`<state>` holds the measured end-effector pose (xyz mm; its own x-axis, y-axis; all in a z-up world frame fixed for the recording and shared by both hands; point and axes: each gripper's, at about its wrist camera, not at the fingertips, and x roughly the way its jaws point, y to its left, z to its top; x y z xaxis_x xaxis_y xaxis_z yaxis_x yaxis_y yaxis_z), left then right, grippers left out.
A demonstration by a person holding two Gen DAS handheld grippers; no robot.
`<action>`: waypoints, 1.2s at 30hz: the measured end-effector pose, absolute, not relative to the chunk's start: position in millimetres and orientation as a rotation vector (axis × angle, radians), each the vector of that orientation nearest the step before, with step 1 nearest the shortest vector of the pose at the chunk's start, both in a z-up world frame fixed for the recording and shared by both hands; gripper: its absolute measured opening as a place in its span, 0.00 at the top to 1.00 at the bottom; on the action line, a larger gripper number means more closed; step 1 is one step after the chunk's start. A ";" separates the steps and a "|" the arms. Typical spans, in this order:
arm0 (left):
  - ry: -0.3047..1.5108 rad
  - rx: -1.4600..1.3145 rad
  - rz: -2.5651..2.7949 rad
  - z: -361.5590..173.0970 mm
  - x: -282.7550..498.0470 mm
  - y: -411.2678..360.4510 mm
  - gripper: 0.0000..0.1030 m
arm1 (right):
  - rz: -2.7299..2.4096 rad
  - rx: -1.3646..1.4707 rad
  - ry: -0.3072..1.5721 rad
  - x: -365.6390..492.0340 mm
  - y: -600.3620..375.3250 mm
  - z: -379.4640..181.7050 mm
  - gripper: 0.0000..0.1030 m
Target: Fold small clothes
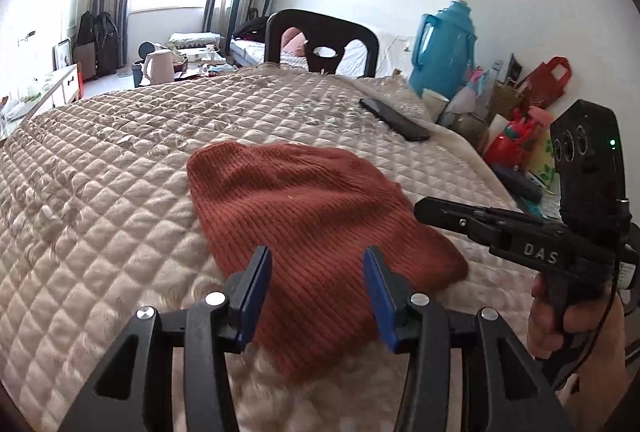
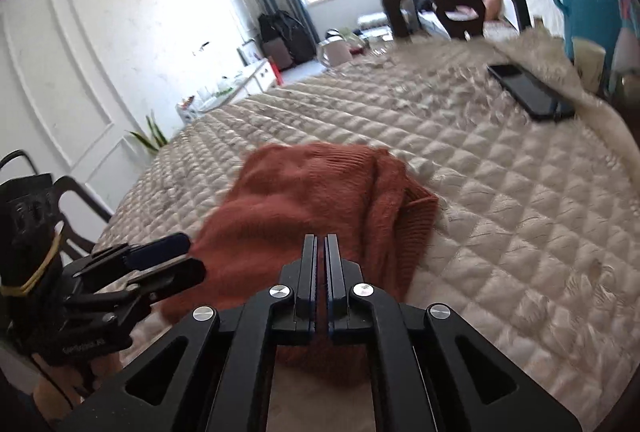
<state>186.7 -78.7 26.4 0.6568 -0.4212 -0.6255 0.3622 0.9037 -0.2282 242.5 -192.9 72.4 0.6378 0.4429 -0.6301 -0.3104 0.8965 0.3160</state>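
A rust-red knitted garment [image 1: 312, 216] lies folded on the beige quilted cover [image 1: 120, 172]. In the right wrist view the garment [image 2: 304, 200] shows a doubled layer and a ribbed edge on its right side. My left gripper [image 1: 316, 256] hovers open over the garment's near edge, its blue pads apart and holding nothing. From the right wrist view the left gripper [image 2: 192, 256] sits at the garment's left side. My right gripper [image 2: 320, 238] is shut and empty above the near edge. In the left wrist view the right gripper [image 1: 424, 210] points in from the right, held by a hand.
A black phone [image 1: 394, 120] lies on the cover beyond the garment, toward the right edge. A dark chair back [image 1: 320, 32] stands at the far side. A blue thermos jug [image 1: 444, 44], a red bag [image 1: 548, 80] and other clutter line the right side.
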 end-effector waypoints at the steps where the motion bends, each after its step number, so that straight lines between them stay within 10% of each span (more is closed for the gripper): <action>1: 0.736 -0.088 -0.454 24.0 182.9 -79.9 0.52 | 0.447 0.179 0.760 234.4 -190.6 73.7 0.98; 20: 0.736 -0.193 -0.468 20.1 165.2 -63.5 0.52 | 0.390 0.097 0.837 231.7 -188.1 40.2 1.00; 26: 0.732 -0.194 -0.523 22.1 156.7 -66.6 0.77 | 0.390 0.096 0.837 231.4 -188.7 39.7 1.00; 36: 0.863 -0.225 -0.522 -9.0 170.1 -72.9 0.80 | 0.396 0.114 0.825 230.2 -192.3 41.3 1.00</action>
<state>170.1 -72.9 -9.0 0.5355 -0.5227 -0.6634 0.3450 0.8523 -0.3930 230.2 -192.3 41.3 0.6097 0.3864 -0.6921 -0.2985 0.9208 0.2511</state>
